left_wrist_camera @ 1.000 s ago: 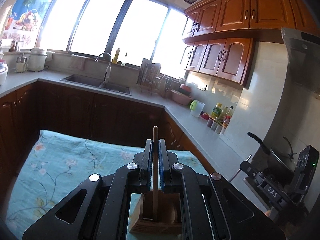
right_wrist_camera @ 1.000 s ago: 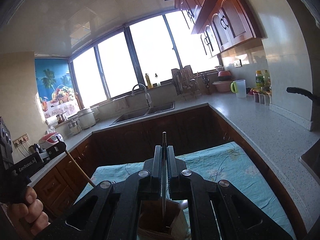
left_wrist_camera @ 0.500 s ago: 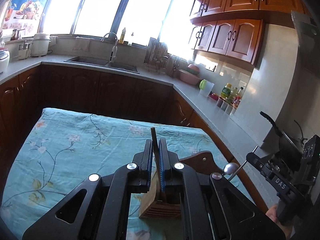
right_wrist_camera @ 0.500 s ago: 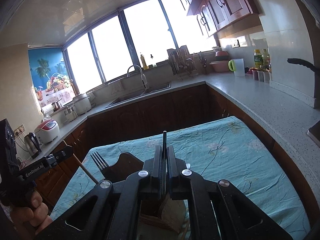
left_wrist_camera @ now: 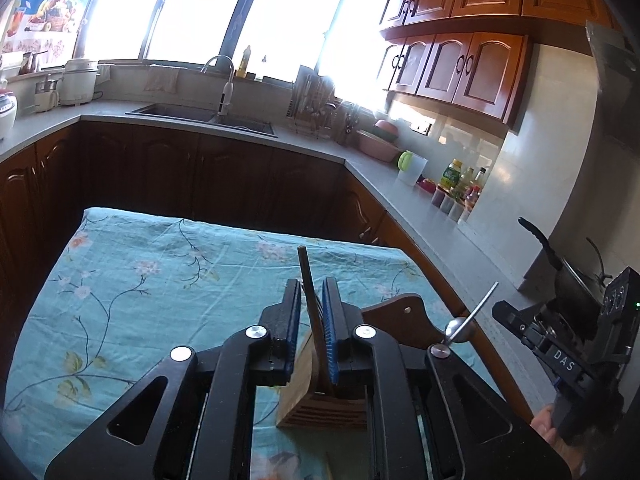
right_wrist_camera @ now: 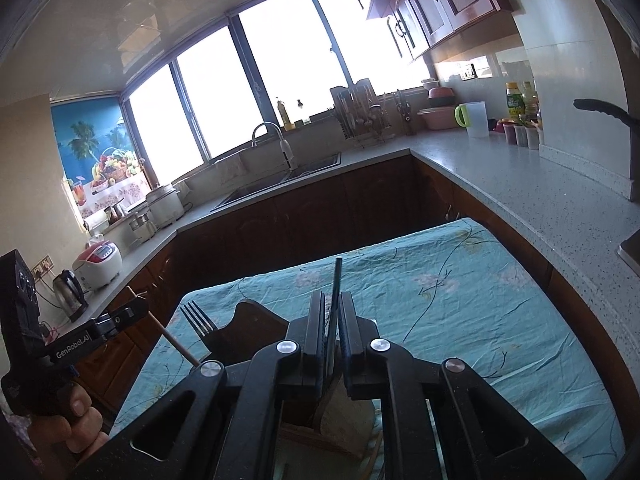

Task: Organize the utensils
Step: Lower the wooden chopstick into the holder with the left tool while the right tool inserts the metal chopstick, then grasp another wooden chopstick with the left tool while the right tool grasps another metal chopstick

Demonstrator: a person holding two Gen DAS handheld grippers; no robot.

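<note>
A wooden utensil holder (left_wrist_camera: 322, 412) stands on the table under both grippers; it also shows in the right wrist view (right_wrist_camera: 256, 330) with a fork (right_wrist_camera: 196, 320) sticking up from it. My left gripper (left_wrist_camera: 311, 308) has its jaws parted around a wooden-handled utensil (left_wrist_camera: 310, 292) whose lower end sits in the holder; the handle leans against the right pad. My right gripper (right_wrist_camera: 331, 316) is shut on a thin metal utensil handle (right_wrist_camera: 335, 296) above the holder. That metal utensil (left_wrist_camera: 470, 312) also shows in the left wrist view.
The table wears a teal floral cloth (left_wrist_camera: 140, 280). Dark cabinets and a grey counter (right_wrist_camera: 520, 184) ring it, with a sink (left_wrist_camera: 200, 114), dish rack (left_wrist_camera: 316, 104), bottles (left_wrist_camera: 456, 184) and a pan (left_wrist_camera: 560, 268) on the right.
Both grippers have tilted down toward the table and holder. The left jaws have opened, letting go of the wooden utensil in the holder. The right gripper still grips its metal utensil.
</note>
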